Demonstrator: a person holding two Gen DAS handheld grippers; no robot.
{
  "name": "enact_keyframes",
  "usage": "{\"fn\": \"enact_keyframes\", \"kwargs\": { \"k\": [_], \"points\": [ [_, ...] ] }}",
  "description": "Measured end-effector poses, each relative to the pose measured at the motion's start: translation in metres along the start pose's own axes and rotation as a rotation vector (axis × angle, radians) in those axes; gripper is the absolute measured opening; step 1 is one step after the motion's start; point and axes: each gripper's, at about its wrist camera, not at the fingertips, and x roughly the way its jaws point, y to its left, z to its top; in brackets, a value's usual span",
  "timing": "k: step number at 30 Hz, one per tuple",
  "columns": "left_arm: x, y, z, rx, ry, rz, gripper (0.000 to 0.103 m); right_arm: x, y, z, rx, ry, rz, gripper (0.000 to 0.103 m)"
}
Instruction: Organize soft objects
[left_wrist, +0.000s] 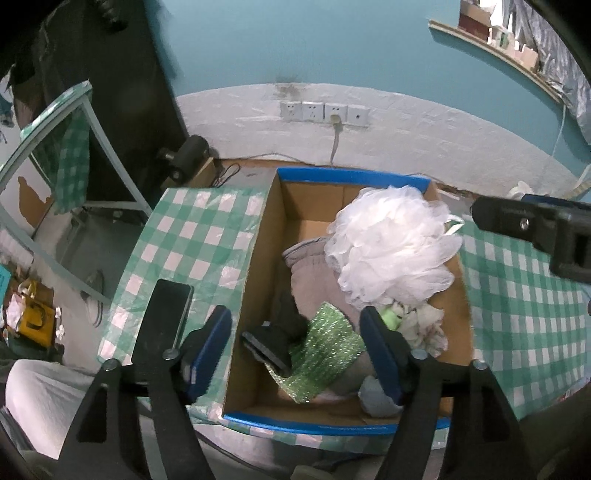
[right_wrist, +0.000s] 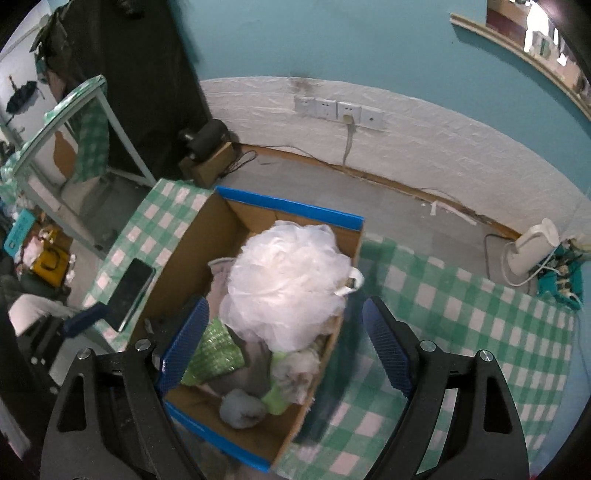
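Observation:
A cardboard box (left_wrist: 255, 266) with blue rims sits on a green-checked tablecloth; it also shows in the right wrist view (right_wrist: 192, 243). Inside lie a white mesh bath pouf (left_wrist: 391, 251) (right_wrist: 288, 280), a green sparkly sponge cloth (left_wrist: 325, 347) (right_wrist: 218, 350), grey fabric (left_wrist: 314, 273), a black item (left_wrist: 277, 336), a grey-blue ball (right_wrist: 242, 408) and white and light-green soft pieces (left_wrist: 421, 325). My left gripper (left_wrist: 295, 350) is open and empty above the box's near end. My right gripper (right_wrist: 284, 347) is open and empty, spanning the box's right wall.
A black phone (left_wrist: 162, 321) (right_wrist: 133, 291) lies on the cloth left of the box. The right gripper's body (left_wrist: 535, 229) shows at the right of the left wrist view. A white appliance (right_wrist: 532, 247) with cables stands on the floor. Wall sockets (left_wrist: 325, 112) are behind.

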Motion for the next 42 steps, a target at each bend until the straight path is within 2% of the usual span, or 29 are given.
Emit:
{"fn": "enact_keyframes", "kwargs": {
  "k": [6, 8, 19, 23, 28, 30, 32, 42],
  "points": [
    [-0.021, -0.009, 0.001, 0.015, -0.027, -0.041, 0.082, -0.021, -0.01, -0.012, 0.015, -0.02, -0.015, 0.085],
    [-0.026, -0.012, 0.001, 0.02, -0.03, -0.046, 0.088, -0.028, -0.014, -0.016, 0.021, -0.032, -0.016, 0.085],
    [-0.049, -0.029, 0.008, 0.021, -0.037, -0.059, 0.089, -0.059, -0.037, -0.039, 0.054, -0.084, -0.017, 0.085],
    [-0.055, -0.034, 0.01, 0.025, -0.042, -0.072, 0.1, -0.065, -0.045, -0.044, 0.061, -0.094, -0.025, 0.085],
    [-0.057, -0.046, 0.011, 0.065, -0.061, -0.039, 0.1, -0.072, -0.053, -0.049, 0.066, -0.105, -0.03, 0.085],
    [-0.053, -0.05, 0.012, 0.081, -0.027, -0.028, 0.101, -0.073, -0.055, -0.05, 0.07, -0.11, -0.029, 0.085],
    [-0.049, -0.052, 0.013, 0.08, -0.006, -0.034, 0.101, -0.074, -0.058, -0.051, 0.072, -0.114, -0.028, 0.085],
    [-0.046, -0.057, 0.014, 0.068, -0.009, -0.023, 0.101, -0.071, -0.066, -0.054, 0.079, -0.109, -0.026, 0.085]
  ]
}}
